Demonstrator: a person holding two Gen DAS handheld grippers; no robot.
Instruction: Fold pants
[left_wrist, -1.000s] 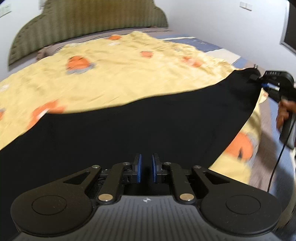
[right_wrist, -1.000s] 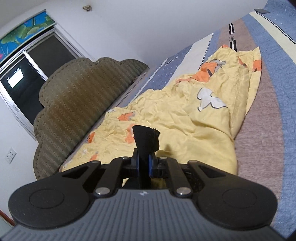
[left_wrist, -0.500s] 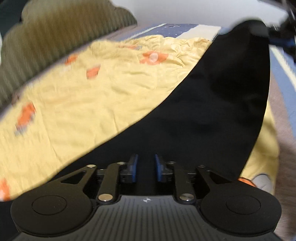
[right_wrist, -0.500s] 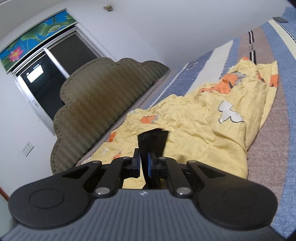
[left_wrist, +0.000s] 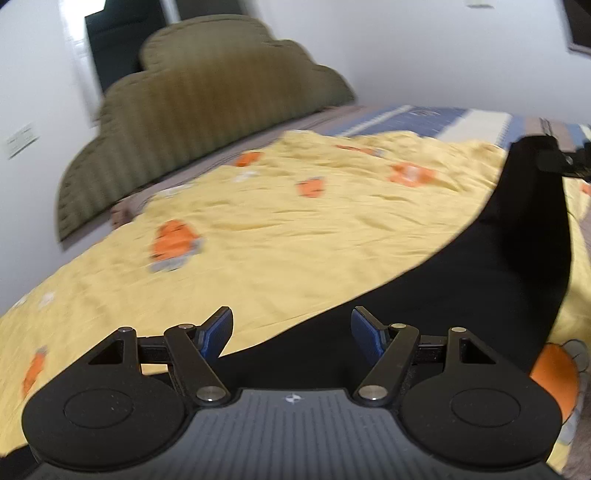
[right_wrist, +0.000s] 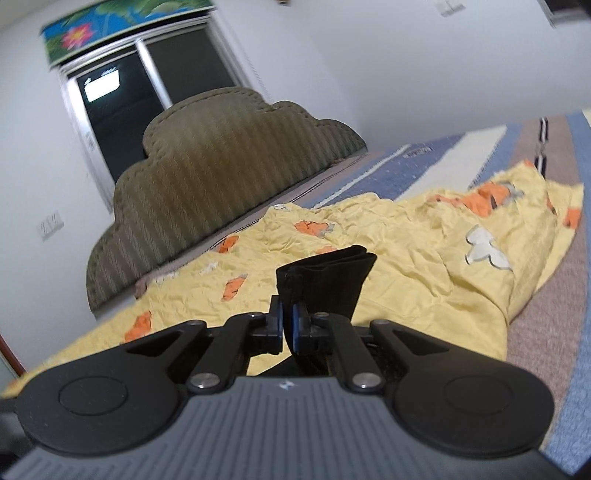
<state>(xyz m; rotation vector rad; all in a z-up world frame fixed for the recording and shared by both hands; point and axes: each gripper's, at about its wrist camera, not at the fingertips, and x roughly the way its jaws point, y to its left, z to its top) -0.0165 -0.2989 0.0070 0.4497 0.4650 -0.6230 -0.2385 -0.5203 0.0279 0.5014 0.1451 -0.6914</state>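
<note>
Step in hand: one end of the black fabric pants (left_wrist: 480, 280) is being let go while the other end is held up; I judge this is the laying-down part of a fold.
Left gripper (left_wrist: 291, 332): its jaws are opening, the blue pads (left_wrist: 218, 332) are wide apart and do not press the cloth, though the dark cloth lies just under and between them.
Right gripper (right_wrist: 286, 325): closed tight on a bunched black end of the pants (right_wrist: 325, 280), which stands up above the fingertips.
Where the pants are: on the yellow crumpled bedsheet with orange animal prints (left_wrist: 295, 229), on a bed with blue, brown and white stripes (right_wrist: 554, 332), in front of an olive padded cloud-shaped headboard (right_wrist: 221, 177).
Long axis: in the left wrist view the pants run from the near bottom edge up to the far right, where the right gripper lifts that end off the sheet.
Next move, my judgement: the left gripper should take a new hold on the free end, then both ends go together evenly; the hanging middle may wrinkle.
</note>
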